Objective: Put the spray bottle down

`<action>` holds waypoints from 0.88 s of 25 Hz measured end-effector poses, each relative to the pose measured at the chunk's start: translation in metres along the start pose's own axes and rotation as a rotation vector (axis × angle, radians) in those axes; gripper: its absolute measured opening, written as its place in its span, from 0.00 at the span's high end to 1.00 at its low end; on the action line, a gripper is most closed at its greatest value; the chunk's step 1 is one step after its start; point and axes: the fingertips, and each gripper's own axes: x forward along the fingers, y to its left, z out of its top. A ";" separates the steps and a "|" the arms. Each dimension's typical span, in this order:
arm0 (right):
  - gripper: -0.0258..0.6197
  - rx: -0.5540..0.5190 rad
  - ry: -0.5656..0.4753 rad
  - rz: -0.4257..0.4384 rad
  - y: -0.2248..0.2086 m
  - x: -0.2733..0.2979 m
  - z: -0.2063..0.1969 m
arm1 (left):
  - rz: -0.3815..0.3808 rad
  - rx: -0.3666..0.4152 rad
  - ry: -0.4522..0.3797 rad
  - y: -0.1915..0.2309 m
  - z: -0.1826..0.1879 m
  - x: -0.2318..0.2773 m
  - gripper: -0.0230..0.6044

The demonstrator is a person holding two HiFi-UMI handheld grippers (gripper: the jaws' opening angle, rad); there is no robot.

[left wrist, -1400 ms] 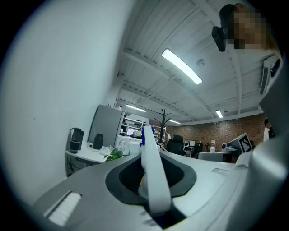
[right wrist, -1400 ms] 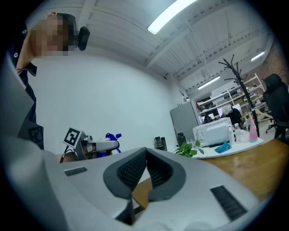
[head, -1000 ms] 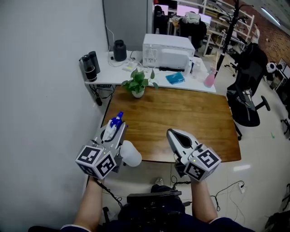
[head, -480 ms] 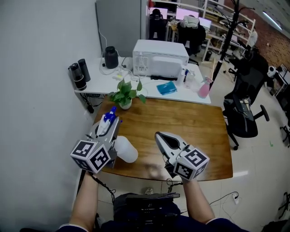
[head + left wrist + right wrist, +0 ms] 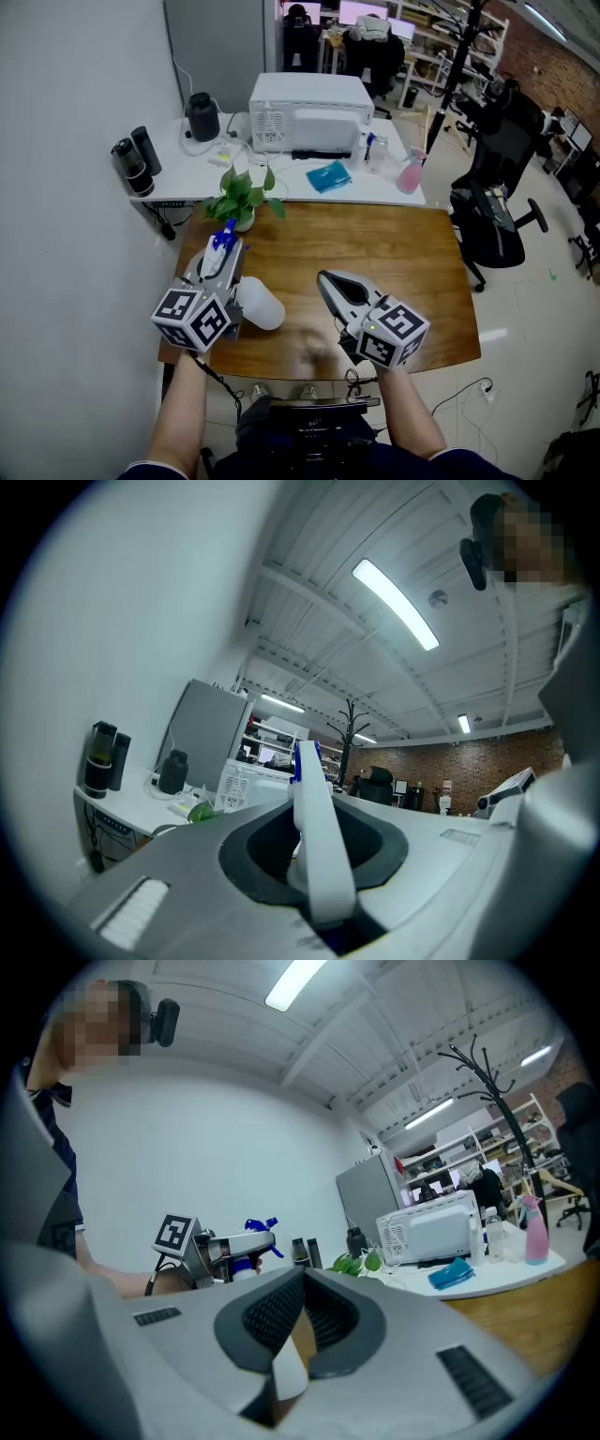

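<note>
My left gripper [image 5: 225,255] is shut on a white spray bottle [image 5: 260,306] with a blue nozzle [image 5: 223,238]. It holds the bottle by the neck, over the near left part of the wooden table [image 5: 403,248]. The round body hangs out to the gripper's right. In the left gripper view the bottle's white neck [image 5: 316,841] stands pinched between the jaws, blue [image 5: 298,759] at its top. My right gripper [image 5: 332,281] hovers over the table's near edge, shut and with nothing in it [image 5: 302,1277]. From there the left gripper's marker cube [image 5: 175,1233] and the nozzle [image 5: 261,1226] show.
A potted plant [image 5: 241,199] stands at the table's far left corner. Behind it a white desk [image 5: 178,164] carries a white microwave [image 5: 309,111], a black kettle [image 5: 202,114], two dark flasks [image 5: 136,161], a blue cloth [image 5: 329,175] and a pink spray bottle [image 5: 409,173]. A black office chair [image 5: 492,202] is at the right.
Both grippers have moved forward, from in front of the table's near edge to over it. The bottle stays in the left gripper.
</note>
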 end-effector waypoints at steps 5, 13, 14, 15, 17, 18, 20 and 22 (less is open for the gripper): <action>0.96 0.017 0.022 -0.049 -0.007 0.006 -0.009 | 0.000 0.071 -0.002 0.014 -0.016 0.018 0.85; 0.96 0.028 0.052 -0.094 -0.010 0.015 -0.021 | -0.023 0.191 0.021 0.020 -0.050 0.041 0.85; 0.96 0.030 0.054 -0.099 -0.011 0.015 -0.022 | -0.029 0.204 0.021 0.019 -0.052 0.043 0.85; 0.96 0.032 0.055 -0.104 -0.012 0.015 -0.023 | -0.036 0.218 0.022 0.019 -0.055 0.044 0.85; 0.96 0.035 0.057 -0.115 -0.012 0.014 -0.024 | -0.042 0.237 0.035 0.018 -0.063 0.047 0.84; 0.96 0.036 0.058 -0.120 -0.012 0.014 -0.024 | -0.044 0.241 0.045 0.018 -0.067 0.048 0.84; 0.96 0.038 0.059 -0.128 -0.013 0.013 -0.024 | -0.048 0.243 0.059 0.018 -0.072 0.050 0.84; 0.96 0.038 0.059 -0.133 -0.014 0.012 -0.024 | -0.051 0.241 0.064 0.019 -0.074 0.052 0.84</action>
